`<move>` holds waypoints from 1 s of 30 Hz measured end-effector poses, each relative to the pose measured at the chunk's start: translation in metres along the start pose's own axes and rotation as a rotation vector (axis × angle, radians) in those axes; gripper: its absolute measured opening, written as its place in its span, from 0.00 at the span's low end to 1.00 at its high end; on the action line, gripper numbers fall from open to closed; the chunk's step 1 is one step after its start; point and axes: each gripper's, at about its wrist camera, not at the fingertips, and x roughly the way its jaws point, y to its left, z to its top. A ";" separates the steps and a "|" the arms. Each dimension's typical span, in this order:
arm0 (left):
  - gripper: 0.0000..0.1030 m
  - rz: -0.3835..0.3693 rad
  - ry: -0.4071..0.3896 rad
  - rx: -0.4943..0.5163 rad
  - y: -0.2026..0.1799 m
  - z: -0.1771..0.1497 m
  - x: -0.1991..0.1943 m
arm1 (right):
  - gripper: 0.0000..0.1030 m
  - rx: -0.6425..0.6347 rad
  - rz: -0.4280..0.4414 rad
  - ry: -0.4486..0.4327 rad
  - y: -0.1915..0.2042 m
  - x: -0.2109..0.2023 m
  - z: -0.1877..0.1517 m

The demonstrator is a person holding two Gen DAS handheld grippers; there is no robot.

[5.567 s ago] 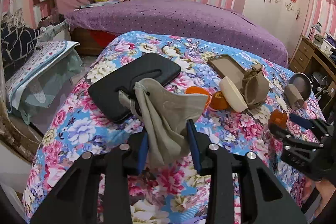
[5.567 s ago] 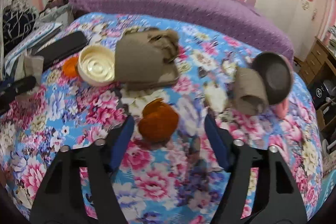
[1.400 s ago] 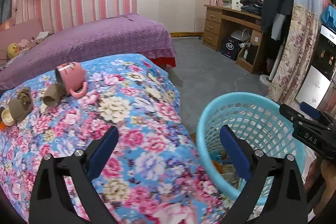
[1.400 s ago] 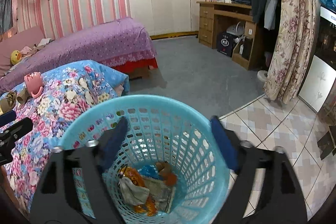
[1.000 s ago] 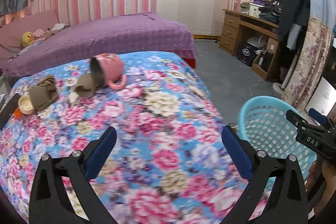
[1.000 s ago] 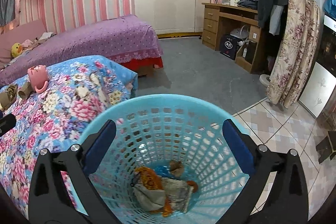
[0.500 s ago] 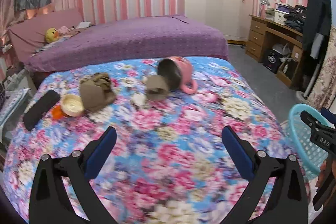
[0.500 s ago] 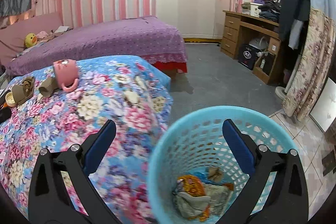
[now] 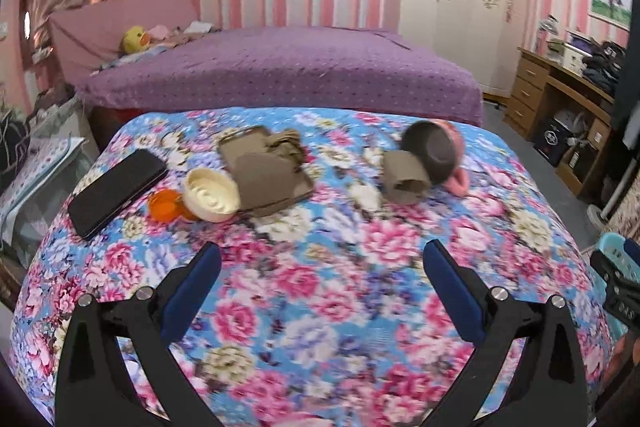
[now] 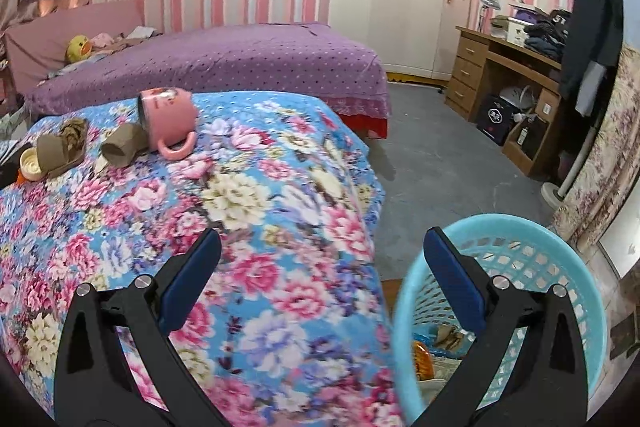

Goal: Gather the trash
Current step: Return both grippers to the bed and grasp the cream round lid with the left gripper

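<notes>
We are holding both tongs, left (image 9: 320,285) and right (image 10: 320,269), wide and empty, risking grabbing the pink mug (image 9: 442,153) instead of the orange scrap (image 9: 165,205).

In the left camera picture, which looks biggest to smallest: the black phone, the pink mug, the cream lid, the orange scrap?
As they look in the left view:
1. Black phone, clearly largest.
2. Pink mug and cream lid look alike in size; the mug lies farther off, so I won't rank them.
3. Orange scrap, smallest, partly hidden behind the lid.
</notes>
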 end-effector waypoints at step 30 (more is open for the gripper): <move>0.96 0.082 0.102 -0.226 0.153 0.010 0.065 | 0.96 -0.174 0.172 0.066 0.155 0.085 0.055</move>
